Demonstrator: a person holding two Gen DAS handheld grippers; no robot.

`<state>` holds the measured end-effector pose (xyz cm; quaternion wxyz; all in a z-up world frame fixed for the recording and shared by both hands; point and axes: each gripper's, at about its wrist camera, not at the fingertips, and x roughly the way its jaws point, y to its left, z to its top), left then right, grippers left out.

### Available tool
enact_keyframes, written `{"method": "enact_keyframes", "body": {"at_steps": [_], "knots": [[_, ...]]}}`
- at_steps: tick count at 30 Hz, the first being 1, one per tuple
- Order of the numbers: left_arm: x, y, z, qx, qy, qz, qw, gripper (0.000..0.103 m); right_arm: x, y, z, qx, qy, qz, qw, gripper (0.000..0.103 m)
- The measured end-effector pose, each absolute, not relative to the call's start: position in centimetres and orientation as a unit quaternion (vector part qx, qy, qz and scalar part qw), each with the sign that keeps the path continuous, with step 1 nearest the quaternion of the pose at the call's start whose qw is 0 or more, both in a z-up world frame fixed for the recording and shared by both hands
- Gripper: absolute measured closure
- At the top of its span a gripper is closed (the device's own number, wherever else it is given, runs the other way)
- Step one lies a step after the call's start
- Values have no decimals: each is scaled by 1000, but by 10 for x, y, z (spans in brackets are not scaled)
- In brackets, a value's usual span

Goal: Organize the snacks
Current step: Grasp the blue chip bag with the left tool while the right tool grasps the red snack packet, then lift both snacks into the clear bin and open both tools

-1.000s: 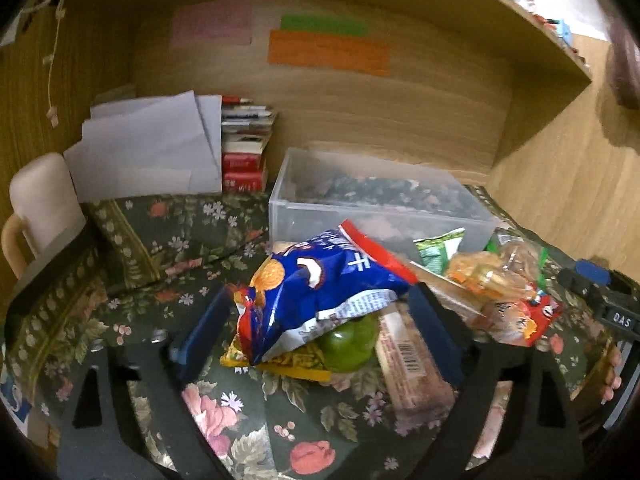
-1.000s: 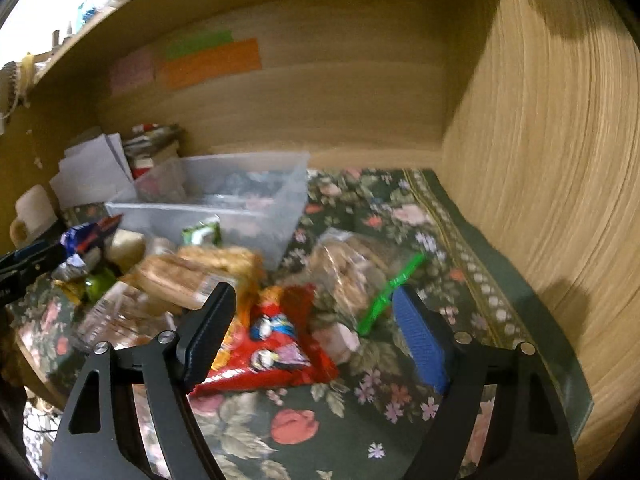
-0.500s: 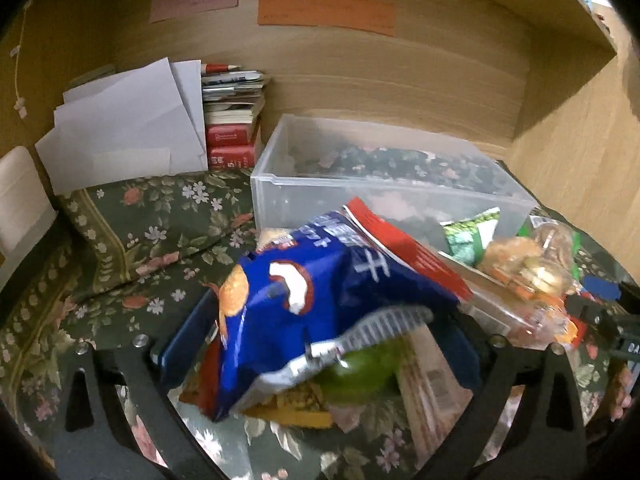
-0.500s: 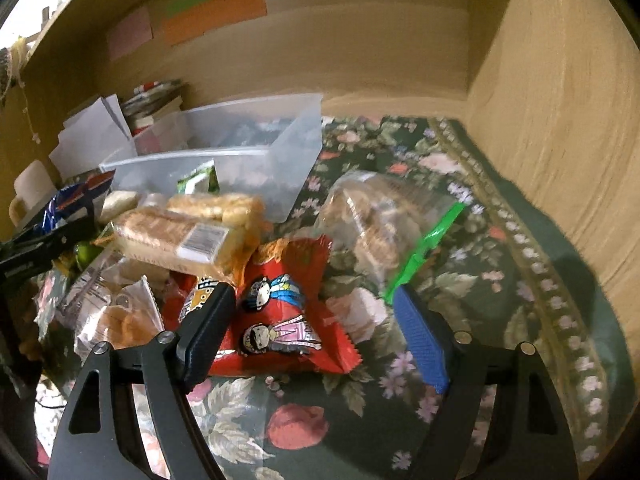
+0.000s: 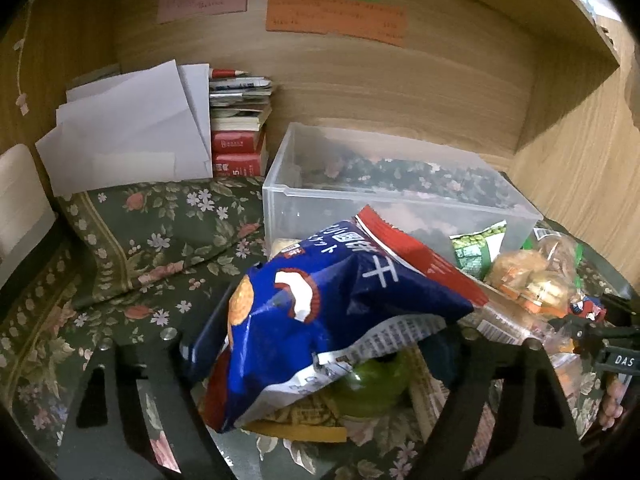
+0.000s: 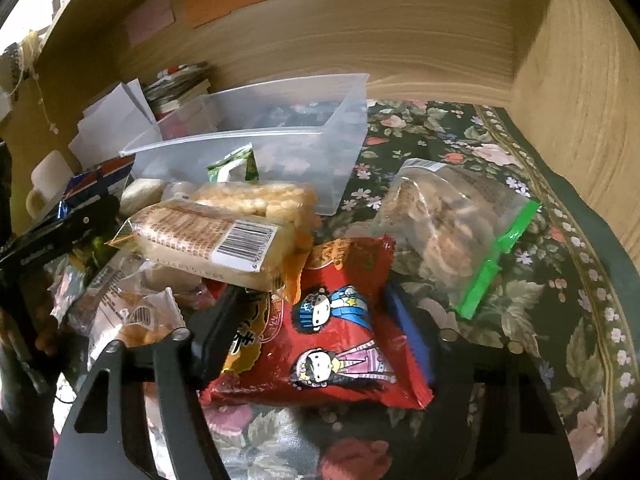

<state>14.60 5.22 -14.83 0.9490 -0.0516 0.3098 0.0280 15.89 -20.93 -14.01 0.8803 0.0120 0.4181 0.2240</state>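
A blue snack bag (image 5: 320,304) lies on top of the snack pile, over a green round thing (image 5: 368,388). My left gripper (image 5: 324,344) is closing on it, and both pads touch the bag's sides. In the right wrist view a red snack bag (image 6: 332,344) with cartoon figures sits between the fingers of my right gripper (image 6: 312,332), which is closing with its pads against the bag. Behind the pile stands a clear plastic bin (image 5: 400,204), with only the cloth showing through its floor. A barcoded cracker pack (image 6: 208,236) rests left of the red bag.
A zip bag of biscuits (image 6: 448,216) lies right of the red bag on the floral cloth (image 6: 560,264). A green pea packet (image 5: 476,244) leans on the bin. Books (image 5: 240,132) and white papers (image 5: 128,132) stand at the back left. Wooden walls (image 6: 580,100) close the right side.
Both grippers have moved forward and down into the pile. The left jaws have narrowed around the blue bag, and the right jaws around the red bag.
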Motion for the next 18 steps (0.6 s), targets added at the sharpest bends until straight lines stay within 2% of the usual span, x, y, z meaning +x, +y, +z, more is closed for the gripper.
{"method": "enact_keyframes", "body": {"at_steps": [5, 7, 18], "knots": [[140, 54, -142, -53, 298, 27, 953, 30, 157, -221, -133, 33, 408, 216, 887, 74], [137, 55, -139, -53, 294, 29, 954, 32, 155, -226, -129, 31, 401, 205, 892, 81], [115, 57, -118, -49, 262, 40, 963, 35, 147, -251, -101, -17, 349, 123, 929, 90]]}}
